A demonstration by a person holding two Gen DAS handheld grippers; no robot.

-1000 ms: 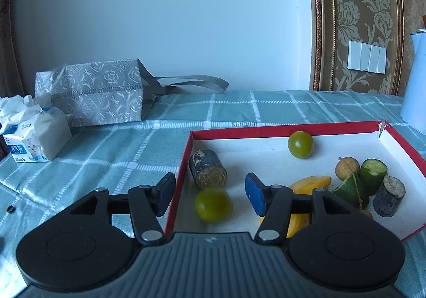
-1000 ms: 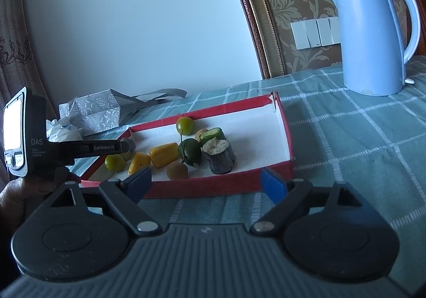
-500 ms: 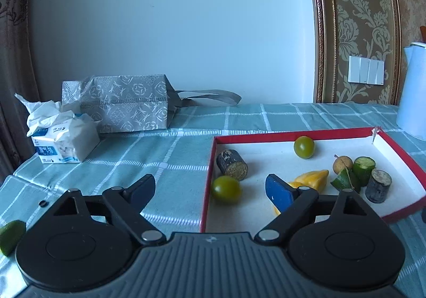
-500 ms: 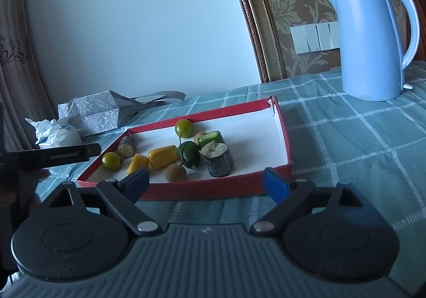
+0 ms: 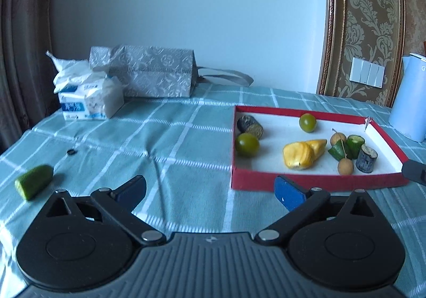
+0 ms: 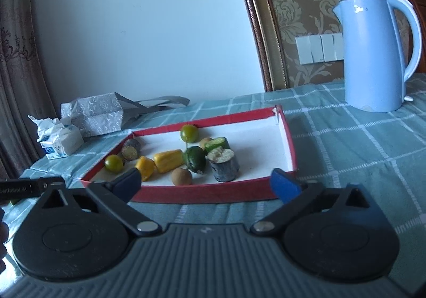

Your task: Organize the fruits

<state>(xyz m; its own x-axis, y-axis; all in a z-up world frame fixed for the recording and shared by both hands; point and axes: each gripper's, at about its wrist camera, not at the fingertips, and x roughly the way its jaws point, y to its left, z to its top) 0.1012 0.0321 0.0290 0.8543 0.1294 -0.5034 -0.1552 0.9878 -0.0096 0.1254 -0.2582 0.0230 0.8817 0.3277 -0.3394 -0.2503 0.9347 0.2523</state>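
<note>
The counter holds a blue kettle right of the red tray. Fruits sit in the tray; a green piece lies far left. Left claw and right claw are opening wide, empty.

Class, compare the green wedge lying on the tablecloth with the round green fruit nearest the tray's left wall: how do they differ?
The green wedge is a cut piece showing a pale face; the round green fruit is whole. The wedge lies outside the red tray, the round fruit inside. Both are green.
</note>
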